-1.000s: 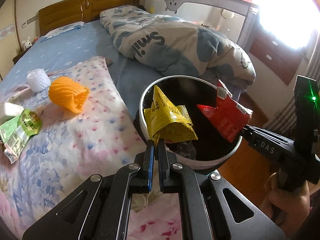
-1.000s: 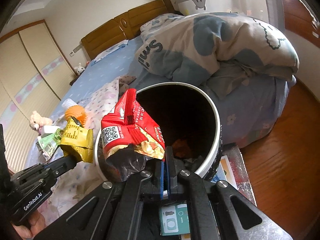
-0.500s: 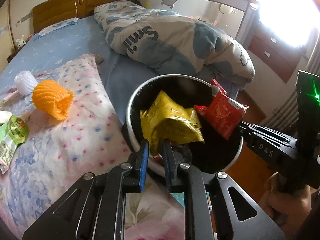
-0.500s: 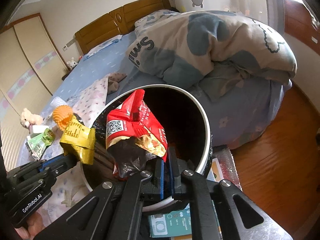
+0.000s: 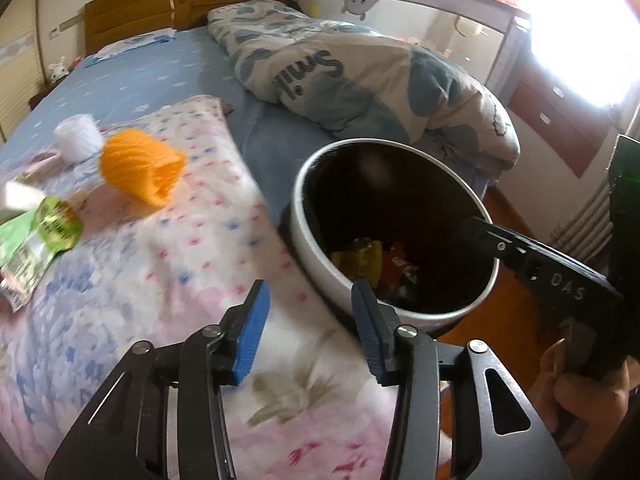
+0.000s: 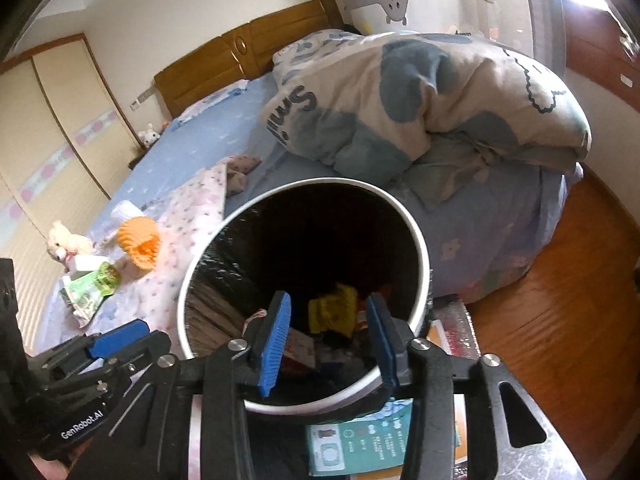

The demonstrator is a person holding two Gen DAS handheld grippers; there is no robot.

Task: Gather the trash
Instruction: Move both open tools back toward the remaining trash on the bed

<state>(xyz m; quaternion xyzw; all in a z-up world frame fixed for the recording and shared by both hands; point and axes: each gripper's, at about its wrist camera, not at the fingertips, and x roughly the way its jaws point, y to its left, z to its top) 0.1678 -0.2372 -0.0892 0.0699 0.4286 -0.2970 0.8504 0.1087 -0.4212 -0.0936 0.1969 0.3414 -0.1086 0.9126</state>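
A round white-rimmed trash bin (image 5: 312, 248) (image 6: 420, 240) stands beside the bed. Down inside it lie a yellow wrapper (image 5: 360, 258) (image 6: 334, 312) and a red wrapper (image 5: 396, 260). My left gripper (image 5: 308, 304) hovers over the bin's near rim; its jaws are opening with nothing between them. My right gripper (image 6: 326, 320) hangs above the bin mouth, jaws also opening and empty; it shows as a black arm (image 5: 532, 256) in the left wrist view. On the floral blanket lie an orange foam net (image 5: 140, 168) (image 6: 140, 240), a white foam net (image 5: 78, 136) and a green packet (image 5: 36, 240) (image 6: 90, 288).
A rumpled blue-and-cream duvet (image 5: 360, 76) fills the bed behind the bin. A teal box (image 6: 352, 440) lies on a pad on the wooden floor (image 6: 560, 300) under the bin. A stuffed bear (image 6: 64, 242) sits at the bed's left edge. A hand (image 5: 584, 392) grips the right tool.
Both grippers opened; the yellow and red wrappers dropped from their jaws to the bottom of the bin. The left gripper shifted left toward the bin's near rim.
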